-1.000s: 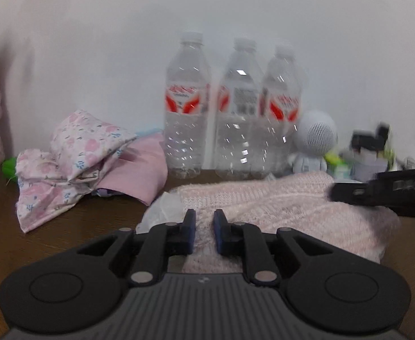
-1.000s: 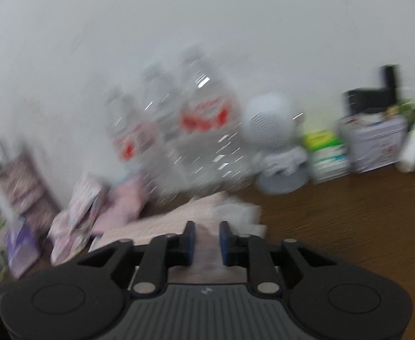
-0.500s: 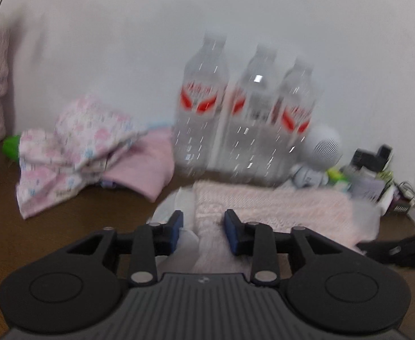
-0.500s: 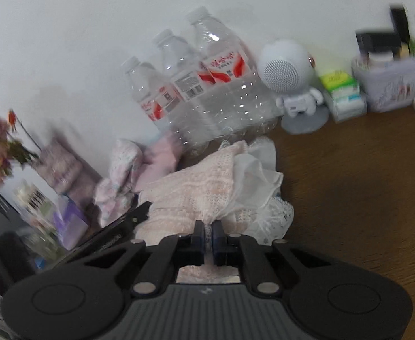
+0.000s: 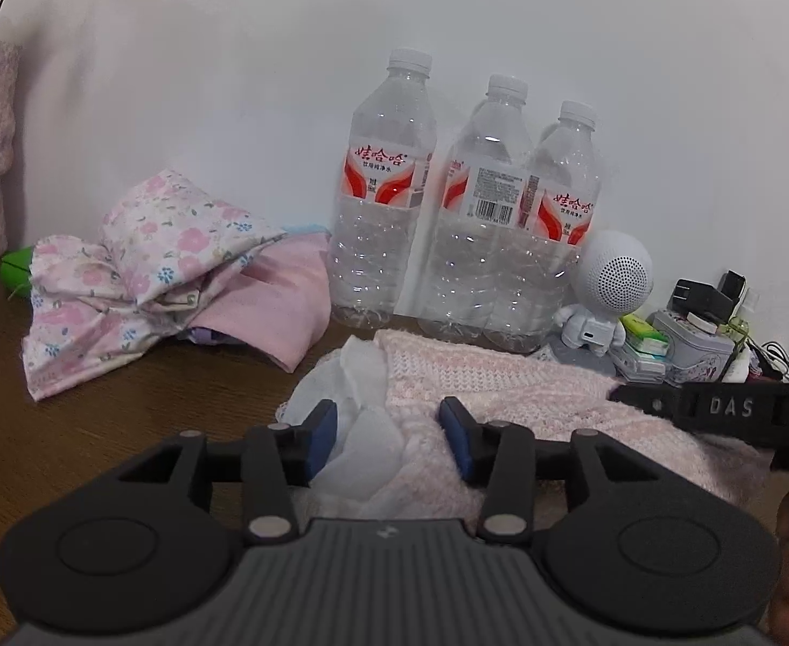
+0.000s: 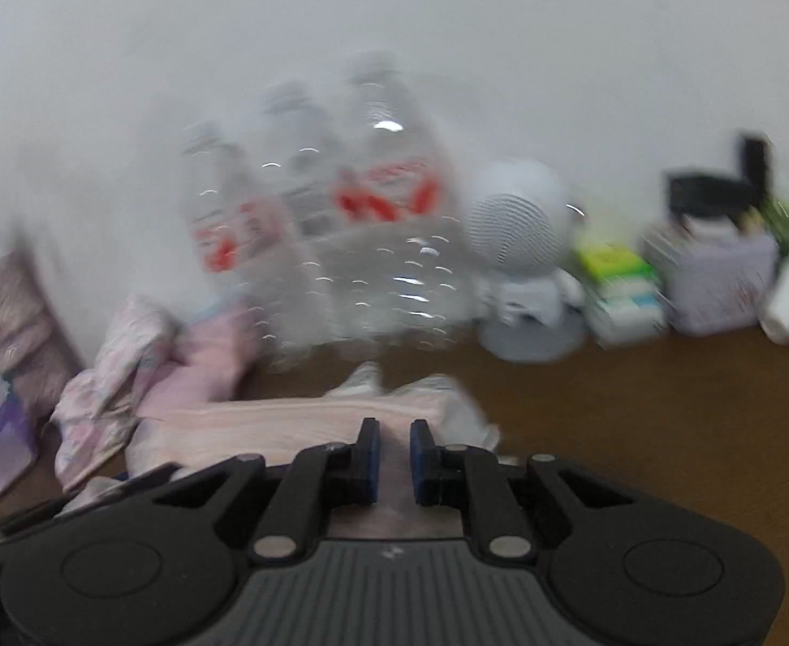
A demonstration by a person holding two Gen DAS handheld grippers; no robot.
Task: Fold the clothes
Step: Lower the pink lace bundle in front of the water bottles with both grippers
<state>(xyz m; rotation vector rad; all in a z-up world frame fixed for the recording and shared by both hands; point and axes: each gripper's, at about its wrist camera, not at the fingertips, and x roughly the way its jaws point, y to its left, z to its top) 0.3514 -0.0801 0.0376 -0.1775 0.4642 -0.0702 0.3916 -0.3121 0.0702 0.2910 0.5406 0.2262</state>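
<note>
The left gripper (image 5: 389, 439) stood wide open over the near end of the pink knit (image 5: 507, 398), its blue pads either side of a white lining (image 5: 364, 414) that spilled from the knit; whether the pads touched the cloth could not be told, since the gripper body hid what lay under it. The knit lay folded on the brown table (image 5: 125, 409) in front of three water bottles (image 5: 480, 226). From the right edge of the left view the right gripper came in as a black bar over the knit, cut off by the frame. The right view was badly smeared: the right gripper (image 6: 394, 463) showed its jaws narrowly apart with pink cloth seen in the gap, but whether it pinched the knit (image 6: 265, 425) could not be made out. A floral cloth (image 5: 141, 280) was heaped on a pink cloth (image 5: 281, 301) to the left, near the wall. A white speaker (image 5: 609, 285) and small boxes (image 5: 685, 344) crowded the right, partly hidden behind one another.
</note>
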